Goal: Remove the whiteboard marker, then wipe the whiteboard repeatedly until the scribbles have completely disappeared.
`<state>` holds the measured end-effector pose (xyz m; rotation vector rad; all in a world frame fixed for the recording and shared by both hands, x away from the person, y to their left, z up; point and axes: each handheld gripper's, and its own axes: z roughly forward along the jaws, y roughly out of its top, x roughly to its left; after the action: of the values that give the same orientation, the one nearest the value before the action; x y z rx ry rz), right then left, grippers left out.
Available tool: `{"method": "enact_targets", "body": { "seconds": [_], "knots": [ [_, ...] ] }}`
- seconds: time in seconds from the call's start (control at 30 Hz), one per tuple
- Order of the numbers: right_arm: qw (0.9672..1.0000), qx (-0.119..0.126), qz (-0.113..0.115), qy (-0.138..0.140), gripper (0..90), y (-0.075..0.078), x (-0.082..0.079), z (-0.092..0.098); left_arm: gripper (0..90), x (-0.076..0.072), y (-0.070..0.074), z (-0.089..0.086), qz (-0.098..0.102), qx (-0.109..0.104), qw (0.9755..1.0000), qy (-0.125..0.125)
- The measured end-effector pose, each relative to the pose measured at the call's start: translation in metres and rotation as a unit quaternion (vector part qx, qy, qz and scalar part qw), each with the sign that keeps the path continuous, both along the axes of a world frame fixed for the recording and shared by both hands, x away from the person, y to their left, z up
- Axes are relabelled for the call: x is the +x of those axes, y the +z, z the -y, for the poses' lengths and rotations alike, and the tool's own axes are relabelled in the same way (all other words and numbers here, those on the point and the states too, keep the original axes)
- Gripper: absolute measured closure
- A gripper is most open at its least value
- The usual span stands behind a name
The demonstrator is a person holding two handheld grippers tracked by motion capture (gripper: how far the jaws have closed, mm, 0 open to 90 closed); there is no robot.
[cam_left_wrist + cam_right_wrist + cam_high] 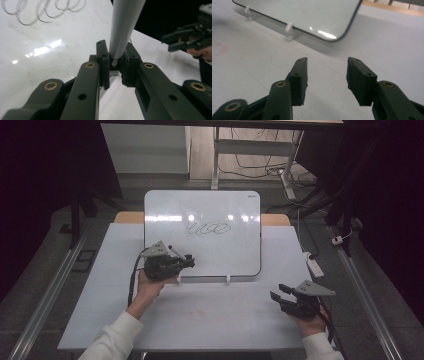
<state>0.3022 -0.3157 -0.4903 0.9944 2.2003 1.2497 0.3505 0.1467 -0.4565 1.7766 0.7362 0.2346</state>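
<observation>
My left tool (186, 262) holds the pen (124, 27) tight by the whiteboard's (240, 255) bottom edge, pen slanting up toward the scribble (207, 228), while my right tool (279, 292) waits wide and empty.

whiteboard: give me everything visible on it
The whiteboard is a glossy white panel with rounded corners and a thin dark edge. It stands tilted back on the white table, propped on small white pegs along its lower edge. A dark looping scribble sits near its upper middle, and ceiling lights glare off the surface. The left claw, shut on a grey marker, is in front of its lower left part; whether the marker touches the board cannot be told.
</observation>
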Motion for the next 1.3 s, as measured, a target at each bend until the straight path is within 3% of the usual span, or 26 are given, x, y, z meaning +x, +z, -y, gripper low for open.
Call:
{"method": "enact_targets", "body": {
  "seconds": [0.23,0.43,0.73,0.97,1.07,1.3],
  "knots": [
    [0.9997,-0.020,-0.010,0.008,47.7,-0.007,0.005,0.000,77.6,0.015,0.006,-0.009,0.031,0.005,0.9986,0.042],
    [0.9992,-0.037,-0.002,0.014,47.6,-0.006,0.005,-0.004,77.6,0.041,0.022,-0.025,0.042,-0.017,0.9953,0.086],
    [0.9994,-0.032,0.000,0.009,47.6,-0.007,0.007,-0.001,77.6,0.063,0.041,-0.027,0.054,-0.013,0.9923,0.111],
    [0.9993,-0.034,-0.003,0.012,47.6,-0.009,0.007,-0.002,77.6,0.082,0.035,-0.029,0.067,-0.014,0.9871,0.145],
    [0.9993,-0.035,-0.002,0.013,47.5,-0.009,0.007,-0.002,77.6,0.087,0.030,-0.026,0.071,-0.008,0.9866,0.147],
    [0.9992,-0.036,-0.006,0.012,47.4,-0.011,0.008,-0.002,77.6,0.099,0.016,-0.008,0.078,0.032,0.9844,0.154]
  ]
}}
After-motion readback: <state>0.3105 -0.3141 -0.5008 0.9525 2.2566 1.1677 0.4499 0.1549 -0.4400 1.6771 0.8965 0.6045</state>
